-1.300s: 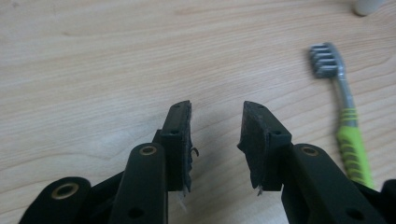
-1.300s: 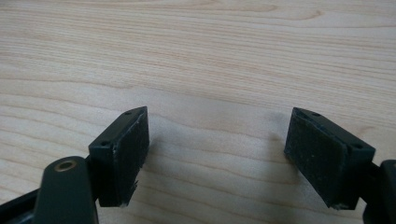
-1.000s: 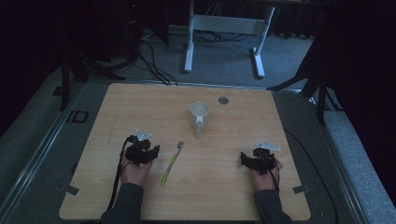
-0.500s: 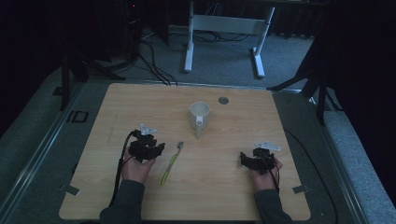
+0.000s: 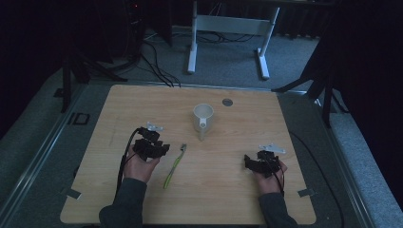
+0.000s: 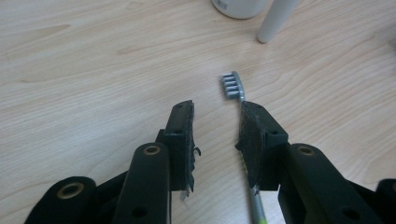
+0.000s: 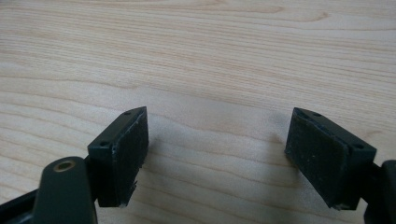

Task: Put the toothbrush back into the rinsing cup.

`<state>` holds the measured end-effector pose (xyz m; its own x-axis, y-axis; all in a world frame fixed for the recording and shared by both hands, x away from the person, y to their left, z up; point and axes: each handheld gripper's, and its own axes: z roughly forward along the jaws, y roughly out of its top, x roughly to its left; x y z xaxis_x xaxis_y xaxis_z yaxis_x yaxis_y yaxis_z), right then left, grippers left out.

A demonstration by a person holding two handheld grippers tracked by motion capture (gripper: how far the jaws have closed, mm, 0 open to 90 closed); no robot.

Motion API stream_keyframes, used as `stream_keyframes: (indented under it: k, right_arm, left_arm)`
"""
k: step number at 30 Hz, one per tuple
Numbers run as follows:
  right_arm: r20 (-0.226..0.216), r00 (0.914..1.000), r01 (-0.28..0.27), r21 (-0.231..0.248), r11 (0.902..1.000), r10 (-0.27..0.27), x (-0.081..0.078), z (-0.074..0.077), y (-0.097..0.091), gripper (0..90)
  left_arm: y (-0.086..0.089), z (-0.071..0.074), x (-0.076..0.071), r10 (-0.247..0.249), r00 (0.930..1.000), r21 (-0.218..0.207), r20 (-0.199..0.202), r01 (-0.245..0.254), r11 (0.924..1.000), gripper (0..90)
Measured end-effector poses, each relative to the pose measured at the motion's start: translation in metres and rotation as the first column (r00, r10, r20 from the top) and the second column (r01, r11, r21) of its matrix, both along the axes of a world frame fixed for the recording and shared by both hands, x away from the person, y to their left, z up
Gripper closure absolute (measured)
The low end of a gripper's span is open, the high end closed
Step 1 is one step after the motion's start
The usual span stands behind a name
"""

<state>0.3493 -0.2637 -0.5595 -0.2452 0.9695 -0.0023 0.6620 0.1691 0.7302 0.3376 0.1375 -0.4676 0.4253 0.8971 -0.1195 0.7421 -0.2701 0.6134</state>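
**Toothbrush beside the left gripper's jaws, not yet gripped**

A green-handled toothbrush (image 5: 174, 165) lies flat on the wooden table (image 5: 119, 104), a little left of the middle, with its bristled head pointing toward the white cup (image 5: 203, 117) farther back. The left gripper (image 5: 156, 148) sits just to the left of the brush in the high view. In the left gripper view, the handle (image 6: 256, 207) runs under the inner edge of one pad (image 6: 254, 140), and the grey bristle head (image 6: 232, 85) shows just beyond that pad's tip. The gap between the two pads holds only bare wood. The jaws have just been closing, yet they are parted and clamp nothing; whether the pad touches the handle cannot be told.

The right gripper (image 5: 255, 164) rests well apart on the table's right side, its jaws spread wide over bare wood in the right gripper view, holding nothing.
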Motion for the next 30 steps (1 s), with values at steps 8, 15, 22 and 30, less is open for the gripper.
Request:
stream_keyframes:
  k: [8, 15, 22, 30]
  right_arm:
    - [0.001, 1.0, -0.001, 0.0, 1.0, 0.001, 0.0, 0.0, 0.0, 21.0]
    - [0.001, 1.0, -0.001, 0.001, 1.0, 0.001, 0.0, 0.0, 0.0, 21.0]
    - [0.002, 1.0, -0.001, 0.001, 1.0, 0.001, 0.0, 0.0, 0.0, 21.0]
    - [0.002, 1.0, -0.003, 0.001, 1.0, 0.003, 0.001, 0.0, 0.0, 21.0]
  left_arm:
    - [-0.006, 0.001, 0.005, -0.028, 0.9983, 0.004, -0.05, 0.029, 0.9996, 68.3]
    - [-0.01, 0.003, 0.008, -0.049, 0.9951, 0.017, -0.085, 0.051, 0.9986, 70.0]
    - [-0.016, 0.004, 0.012, -0.06, 0.9909, 0.036, -0.12, 0.065, 0.9972, 70.3]
    - [-0.026, 0.006, 0.02, -0.071, 0.9869, 0.061, -0.145, 0.081, 0.9948, 68.2]
